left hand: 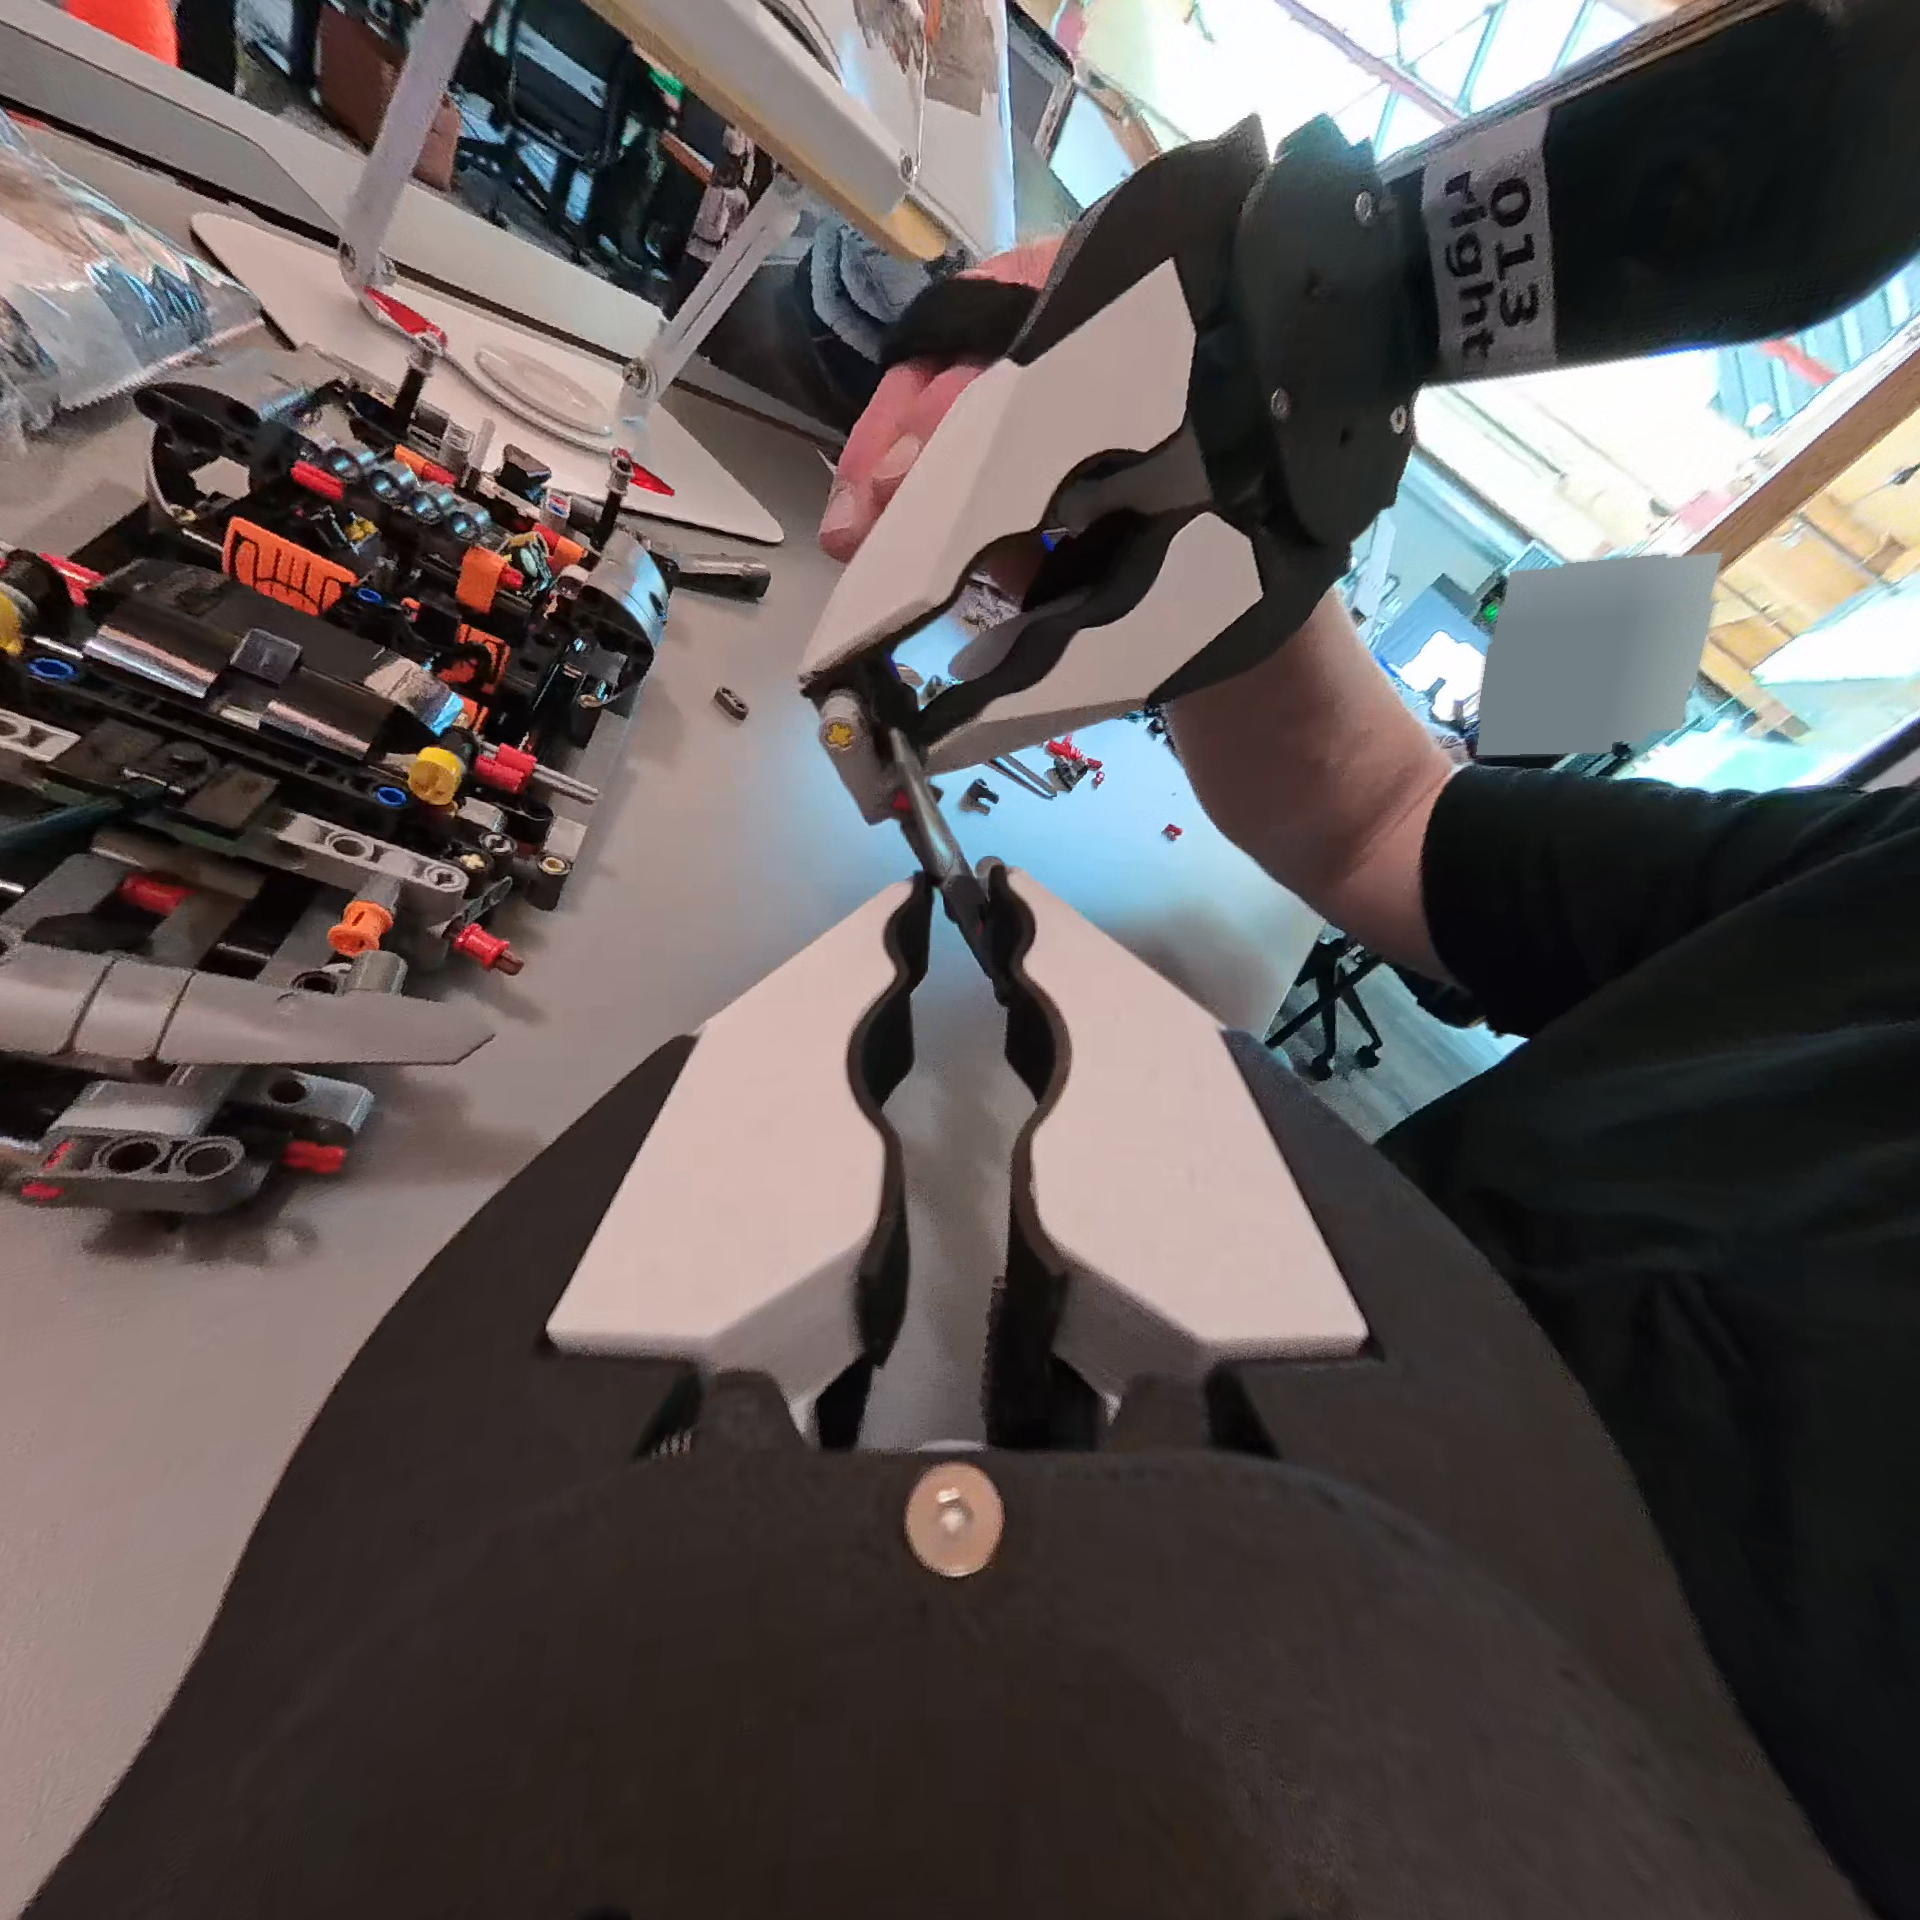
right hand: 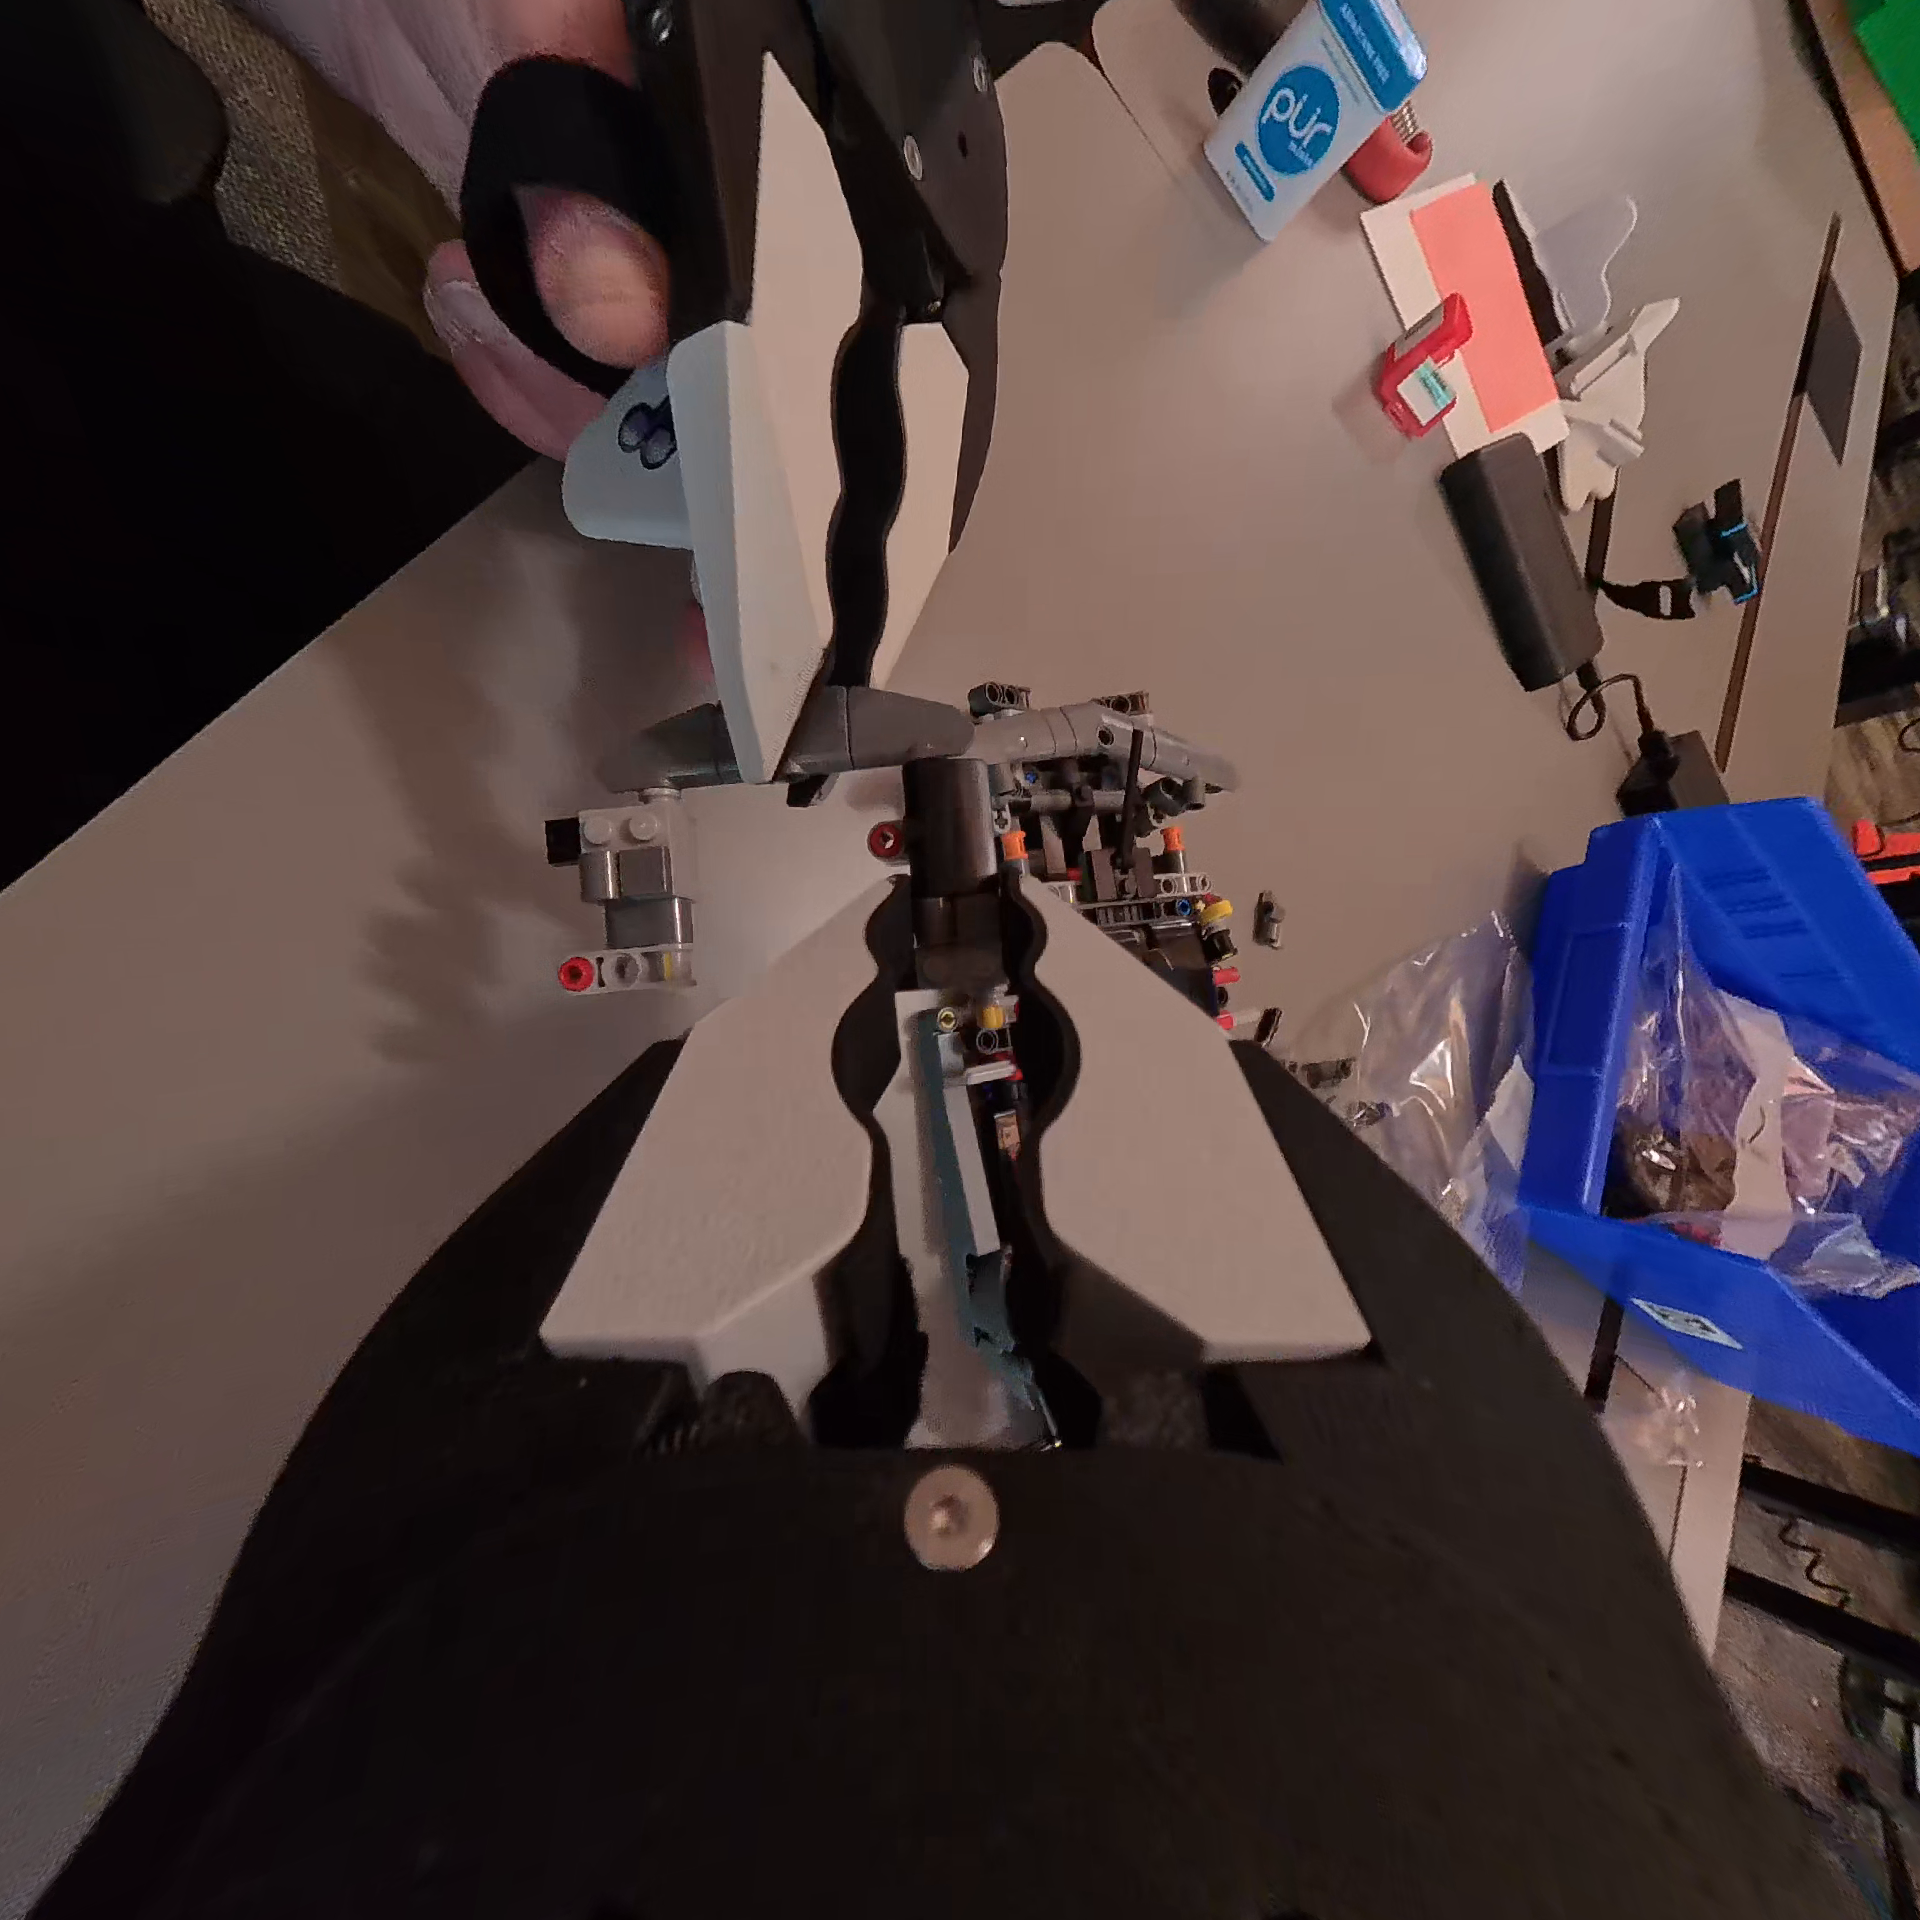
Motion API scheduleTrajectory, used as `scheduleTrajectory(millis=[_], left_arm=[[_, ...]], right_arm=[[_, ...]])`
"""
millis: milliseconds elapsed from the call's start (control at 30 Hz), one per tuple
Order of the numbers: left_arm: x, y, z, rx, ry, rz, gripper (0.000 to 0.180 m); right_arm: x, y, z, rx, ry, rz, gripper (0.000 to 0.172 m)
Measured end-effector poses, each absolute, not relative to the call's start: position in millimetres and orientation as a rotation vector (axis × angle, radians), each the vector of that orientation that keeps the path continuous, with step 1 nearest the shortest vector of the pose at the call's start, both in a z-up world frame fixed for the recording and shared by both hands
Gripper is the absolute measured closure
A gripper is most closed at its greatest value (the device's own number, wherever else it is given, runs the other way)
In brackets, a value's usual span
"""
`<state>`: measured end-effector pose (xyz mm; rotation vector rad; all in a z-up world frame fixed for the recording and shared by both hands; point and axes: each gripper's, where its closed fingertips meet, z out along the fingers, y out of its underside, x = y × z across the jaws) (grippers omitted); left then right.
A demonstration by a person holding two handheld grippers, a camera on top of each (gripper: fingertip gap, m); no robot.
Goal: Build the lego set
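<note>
My right gripper (left hand: 883, 707) is shut on a small light grey brick assembly (left hand: 847, 743) with a yellow axle end, and holds it above the table. A dark rod (left hand: 925, 821) sticks out of this assembly and runs in between my left gripper's (left hand: 956, 888) fingertips, which are shut on it. In the right wrist view the dark rod (right hand: 943, 831) stands between my right gripper's (right hand: 951, 894) tips, with the rest of the assembly (right hand: 951, 1101) deeper in the jaws. The left gripper (right hand: 831, 717) comes in from above and meets the rod's far end.
A large brick-built car model (left hand: 312, 675) lies on the grey table (left hand: 675, 987) at left; it also shows in the right wrist view (right hand: 1132, 842). A small grey sub-assembly (right hand: 623, 894), a blue bin (right hand: 1621, 1039) with plastic bags, a black adapter (right hand: 1517, 561) and loose parts (left hand: 730, 702) lie around. Only a small space, under 4 cm, lies between the two pairs of fingers.
</note>
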<state>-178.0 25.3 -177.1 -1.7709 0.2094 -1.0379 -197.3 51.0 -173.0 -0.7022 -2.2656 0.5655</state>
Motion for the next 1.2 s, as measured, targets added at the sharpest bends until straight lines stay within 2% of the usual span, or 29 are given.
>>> scheduleTrajectory(millis=[200,367,633,767,1000,1067,1200], left_arm=[[-184,26,-173,-1.737,0.172,-1.067,0.175],[-188,25,-169,-1.709,0.147,-1.093,0.175],[-199,23,-156,-1.604,0.080,-1.141,0.175],[-197,21,-146,-1.524,0.076,-1.185,0.175],[-189,20,-127,-1.386,0.065,-1.226,0.175],[-185,22,-123,-1.358,0.056,-1.236,0.175],[-173,27,-117,-1.306,0.047,-1.277,0.176]], right_arm=[[-203,50,-166,-0.649,-2.243,0.548,0.157],[-203,55,-154,-0.659,-2.214,0.529,0.139],[-172,63,-138,-0.747,-2.117,0.536,0.144],[-158,56,-143,-0.889,-2.045,0.653,0.148],[-144,44,-146,-1.248,-1.805,1.119,0.142],[-138,45,-150,-1.291,-1.759,1.154,0.134],[-127,41,-149,-1.235,-1.704,1.112,0.137]])
